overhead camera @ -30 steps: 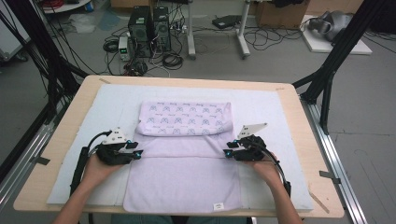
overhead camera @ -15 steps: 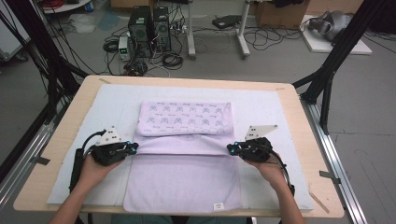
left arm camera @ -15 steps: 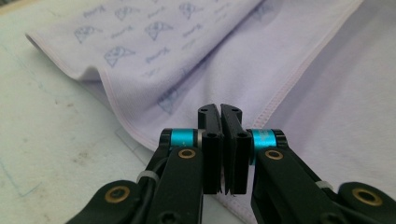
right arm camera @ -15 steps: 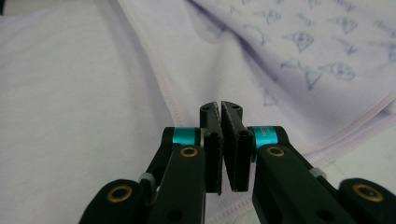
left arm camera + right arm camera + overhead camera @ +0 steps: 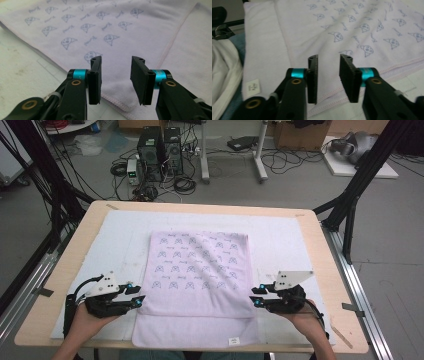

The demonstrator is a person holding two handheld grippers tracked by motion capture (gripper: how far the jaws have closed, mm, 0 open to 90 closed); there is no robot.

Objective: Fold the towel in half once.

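Left claw point(image 5: 134, 301) is seen in the high view at the near left of the desk point(image 5: 320, 245), held in the left hand point(image 5: 87, 317), jaws pointing inward toward the left edge of the towel point(image 5: 200, 270). In the left gripper view the jaws are seen apart, having just been opening, with nothing between them; the pads hang just above the hemmed left edge of the towel's upper layer, not pressing on it

The towel, pale lilac with small blue printed figures, lies flat at the middle of the desk on a white mat point(image 5: 120, 240). It is folded: the printed upper layer is laid toward the near side, and a plain strip of the lower layer is left showing beyond its near edge. A small white label point(image 5: 233, 340) is seen on that plain strip near its right corner; the same label point(image 5: 252, 87) is seen in the right gripper view

Right claw point(image 5: 256, 297) is seen at the near right, held in the right hand point(image 5: 305, 317), jaws pointing inward toward the towel's right edge. In the right gripper view the jaws are apart, having just been opening, and nothing is held between them; the stitched edge of the upper layer runs under them
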